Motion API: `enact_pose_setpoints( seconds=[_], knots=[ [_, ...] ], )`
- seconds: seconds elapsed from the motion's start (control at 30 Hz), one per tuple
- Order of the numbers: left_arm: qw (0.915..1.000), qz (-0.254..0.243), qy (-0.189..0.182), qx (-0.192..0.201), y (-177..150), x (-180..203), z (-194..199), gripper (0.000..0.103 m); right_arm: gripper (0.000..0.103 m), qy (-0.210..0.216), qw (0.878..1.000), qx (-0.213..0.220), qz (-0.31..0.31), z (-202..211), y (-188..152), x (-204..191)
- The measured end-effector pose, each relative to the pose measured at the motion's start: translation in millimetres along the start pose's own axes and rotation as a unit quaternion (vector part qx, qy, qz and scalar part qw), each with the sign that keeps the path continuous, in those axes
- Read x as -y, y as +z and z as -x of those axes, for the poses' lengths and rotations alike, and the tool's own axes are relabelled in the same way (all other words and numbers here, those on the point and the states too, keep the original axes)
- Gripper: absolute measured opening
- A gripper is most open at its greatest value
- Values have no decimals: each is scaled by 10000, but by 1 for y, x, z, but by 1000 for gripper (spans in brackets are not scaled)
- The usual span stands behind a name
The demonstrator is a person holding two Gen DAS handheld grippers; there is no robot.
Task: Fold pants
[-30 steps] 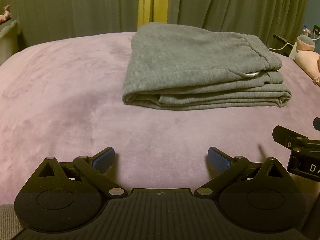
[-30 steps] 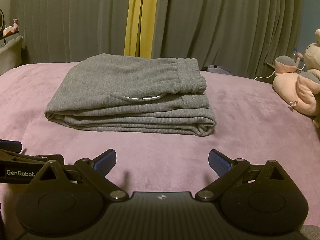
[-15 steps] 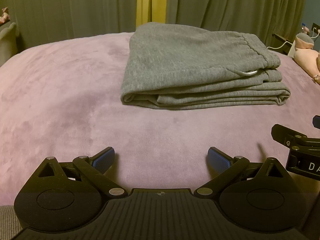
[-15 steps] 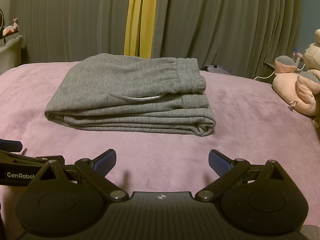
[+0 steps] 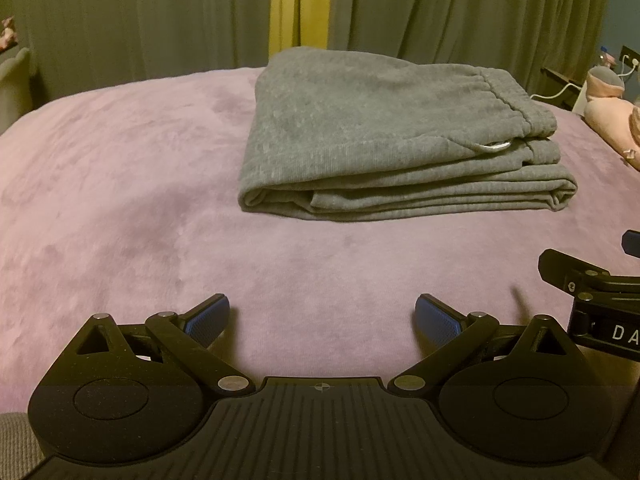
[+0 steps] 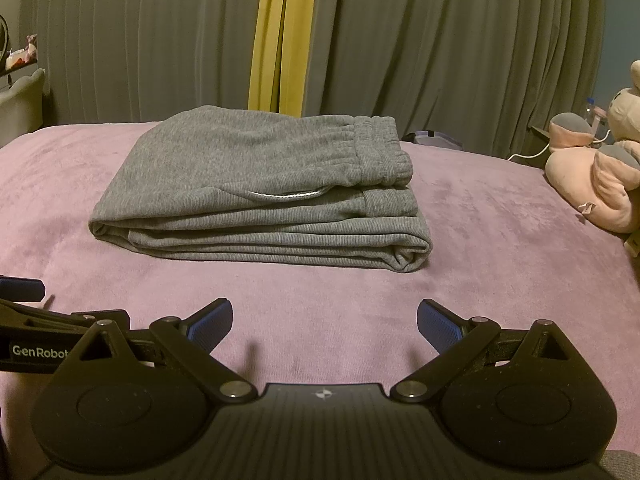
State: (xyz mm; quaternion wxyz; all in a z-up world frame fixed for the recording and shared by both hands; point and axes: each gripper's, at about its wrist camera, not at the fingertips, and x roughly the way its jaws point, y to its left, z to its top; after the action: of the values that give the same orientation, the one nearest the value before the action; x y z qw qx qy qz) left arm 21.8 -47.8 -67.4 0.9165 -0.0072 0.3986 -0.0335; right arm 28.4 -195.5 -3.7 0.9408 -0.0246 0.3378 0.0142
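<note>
Standing at the near edge of the bed: left gripper [image 5: 322,320] and right gripper [image 6: 325,322] hover side by side low over the purple blanket [image 5: 120,184], each with fingers spread wide and nothing between them. Neither touches cloth. Farther out, mid-bed, the grey pants [image 6: 260,192] lie as a compact stacked rectangle, waistband [image 6: 380,152] on top at the right, layered edges facing near, edges roughly aligned. Judgement: folding looks complete; nothing obvious left except perhaps squaring the lower right corner. Pink plush toy [image 6: 592,184] sits far right; curtains [image 6: 440,40] behind.
</note>
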Motion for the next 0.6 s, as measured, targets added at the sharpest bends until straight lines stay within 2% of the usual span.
enact_pose_setpoints(
  seconds=[0.6],
  knots=[
    [10000, 86, -31, 24, 1, -3, 0, 102, 99, -10, 10000, -19, 26, 0, 0, -1]
  ],
)
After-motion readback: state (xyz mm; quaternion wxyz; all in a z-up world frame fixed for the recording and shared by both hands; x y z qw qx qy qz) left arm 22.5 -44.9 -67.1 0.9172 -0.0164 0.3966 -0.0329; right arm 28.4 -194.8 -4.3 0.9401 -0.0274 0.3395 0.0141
